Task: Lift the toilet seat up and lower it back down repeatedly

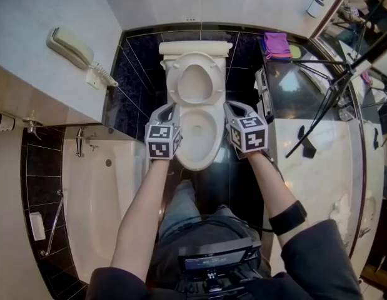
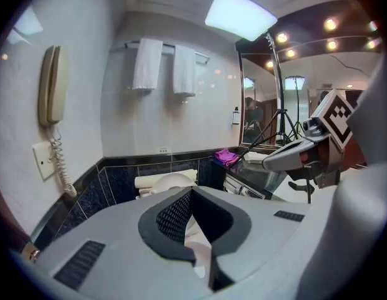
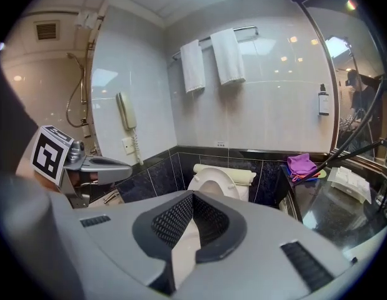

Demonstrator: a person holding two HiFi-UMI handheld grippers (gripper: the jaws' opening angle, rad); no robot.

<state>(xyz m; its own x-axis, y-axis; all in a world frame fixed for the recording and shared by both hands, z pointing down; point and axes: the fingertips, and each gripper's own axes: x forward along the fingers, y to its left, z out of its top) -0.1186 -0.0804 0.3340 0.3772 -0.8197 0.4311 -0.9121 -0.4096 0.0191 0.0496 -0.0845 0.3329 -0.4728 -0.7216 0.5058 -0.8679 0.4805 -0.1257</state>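
Here's the toilet seat, and it's up, tipped right back against the cistern at the rear edge of the open bowl. The left gripper hangs by the bowl's left edge and the right gripper by its right edge, both pointing toward the raised seat. Neither has a hold on it. Whether they brush the rim I can't tell from above. Look along the left gripper and its jaws are clenched, tips pressed together, with only the white toilet showing through the slit below them. It's the same on the right: jaws pinched tight, nothing caught, and the seat upright ahead in front of the cistern. The marker cubes sit just above the person's wrists, forearms reaching in on either side. Off to the left a wall phone hangs above the bathtub. Two white towels hang on the rail over the toilet. A purple cloth lies at the back corner of the vanity counter on the right, where black tripod legs cross the top.
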